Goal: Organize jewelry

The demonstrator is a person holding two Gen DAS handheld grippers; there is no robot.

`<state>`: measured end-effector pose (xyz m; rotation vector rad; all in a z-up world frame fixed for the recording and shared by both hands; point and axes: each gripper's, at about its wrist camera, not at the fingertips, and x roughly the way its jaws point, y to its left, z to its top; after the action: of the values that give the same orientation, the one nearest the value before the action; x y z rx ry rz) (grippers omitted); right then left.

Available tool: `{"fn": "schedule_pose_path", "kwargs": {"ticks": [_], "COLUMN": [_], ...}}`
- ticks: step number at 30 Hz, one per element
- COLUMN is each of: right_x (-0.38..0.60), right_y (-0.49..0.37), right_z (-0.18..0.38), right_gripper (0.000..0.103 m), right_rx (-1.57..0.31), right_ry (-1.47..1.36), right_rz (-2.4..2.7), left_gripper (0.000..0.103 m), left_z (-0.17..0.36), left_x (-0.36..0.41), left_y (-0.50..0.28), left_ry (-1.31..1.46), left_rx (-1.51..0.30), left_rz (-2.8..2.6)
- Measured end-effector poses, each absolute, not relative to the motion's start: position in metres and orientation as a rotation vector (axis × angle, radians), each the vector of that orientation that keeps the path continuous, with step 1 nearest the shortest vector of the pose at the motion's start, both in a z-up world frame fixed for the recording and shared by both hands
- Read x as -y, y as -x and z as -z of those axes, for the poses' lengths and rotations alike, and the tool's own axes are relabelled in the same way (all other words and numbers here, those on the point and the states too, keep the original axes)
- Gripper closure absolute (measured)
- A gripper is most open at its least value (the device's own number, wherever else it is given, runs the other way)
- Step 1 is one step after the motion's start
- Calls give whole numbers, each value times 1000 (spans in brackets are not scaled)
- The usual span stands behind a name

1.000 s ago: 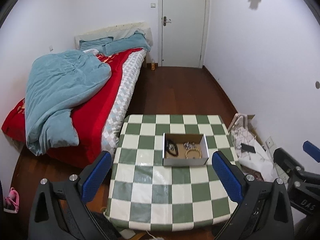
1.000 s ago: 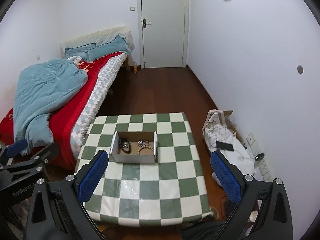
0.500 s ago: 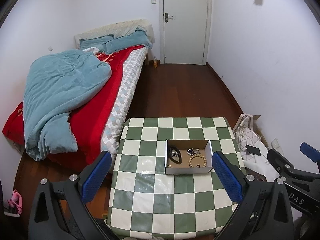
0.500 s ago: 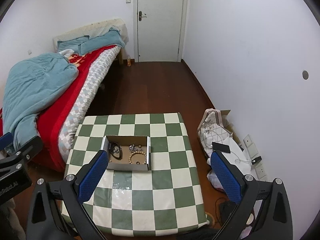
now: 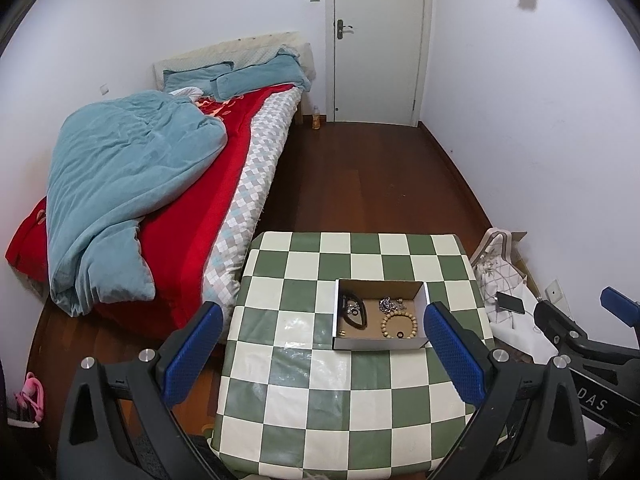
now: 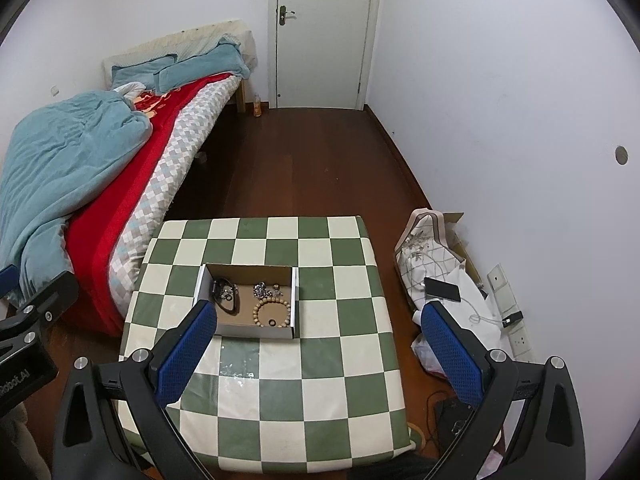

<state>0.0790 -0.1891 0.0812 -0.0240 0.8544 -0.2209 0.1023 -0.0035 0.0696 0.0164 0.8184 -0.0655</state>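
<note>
A shallow cardboard box (image 5: 378, 344) (image 6: 256, 331) sits on the green-and-white checkered table (image 5: 304, 392) (image 6: 320, 380). Inside lie a wooden bead bracelet (image 5: 399, 323) (image 6: 272, 311), a silvery chain heap (image 5: 390, 303) (image 6: 262, 290) and a dark band with rings (image 5: 354, 310) (image 6: 226, 294). My left gripper (image 5: 320, 350) hovers open above the table's near half, with nothing between its blue pads. My right gripper (image 6: 316, 346) is open too, its left pad over the box's near-left corner. The right gripper's body (image 5: 580, 344) shows at the left view's right edge.
A bed (image 5: 168, 208) with a teal duvet and red cover stands left of the table. A patterned bag (image 6: 428, 256), a phone (image 6: 442, 289) and cables lie on the floor at the right wall. A closed white door (image 6: 324, 32) is at the far end.
Both cameras have tilted downward and drawn nearer the table; the box now sits lower in both views, closer to the pads. The jewelry has not moved.
</note>
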Motion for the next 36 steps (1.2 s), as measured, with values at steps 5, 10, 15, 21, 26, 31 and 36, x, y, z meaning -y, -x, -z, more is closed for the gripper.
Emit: {"fn": "schedule_pose_path", "kwargs": {"ticks": [5, 10, 15, 21, 26, 31, 36], "right_x": [185, 184, 185, 184, 181, 180, 181], "right_y": [-80, -81, -81, -81, -79, -78, -78], "right_z": [-83, -84, -84, -84, -84, -84, -84], "right_gripper": [0, 0, 0, 0, 0, 0, 0], "right_rx": [-858, -858, -859, -862, -865, -864, -864], "right_ry": [27, 28, 23, 23, 30, 29, 27], "right_rz": [212, 205, 197, 193, 188, 186, 185], "left_gripper": [1, 0, 0, 0, 0, 1, 0], "left_z": [-69, -68, -68, -68, -68, -67, -66], "left_x": [0, -2, -3, -4, -5, -8, -9], "left_y": [-103, -104, -104, -103, -101, -99, -96], "left_ry": [-15, -21, -27, -30, -28, -30, -39], "left_rx": [-820, -821, -821, -823, -825, -822, -820], "left_rz": [53, 36, 30, 27, 29, 29, 28]}}
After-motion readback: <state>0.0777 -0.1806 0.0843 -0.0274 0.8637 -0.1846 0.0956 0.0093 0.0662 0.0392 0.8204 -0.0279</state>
